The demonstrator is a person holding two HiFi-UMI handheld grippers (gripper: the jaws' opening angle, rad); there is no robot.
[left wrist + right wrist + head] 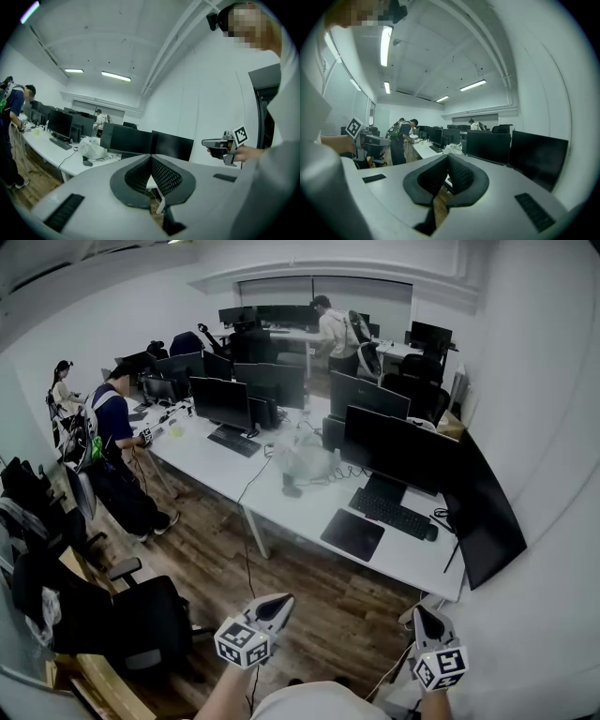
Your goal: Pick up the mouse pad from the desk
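Office rm: black swivel chairs (141,624) at left, brown wood-plank floor (319,596) mid, long white desk (314,517) w/ row of black monitors (398,451). Flat black rectangular mouse pad (352,533) lies on desk, just left of black keyboard (392,513). My left tongs (279,601) & right tongs (427,615) both clenched on nothing, held over floor, well apart from desk.

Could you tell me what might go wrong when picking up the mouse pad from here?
The left tongs and right tongs are both shut and empty, well short of the desk. They must open before reaching it. The mouse pad lies flat on the desk, so a grip may slide over it rather than catch an edge. The keyboard sits close beside it and could get knocked.
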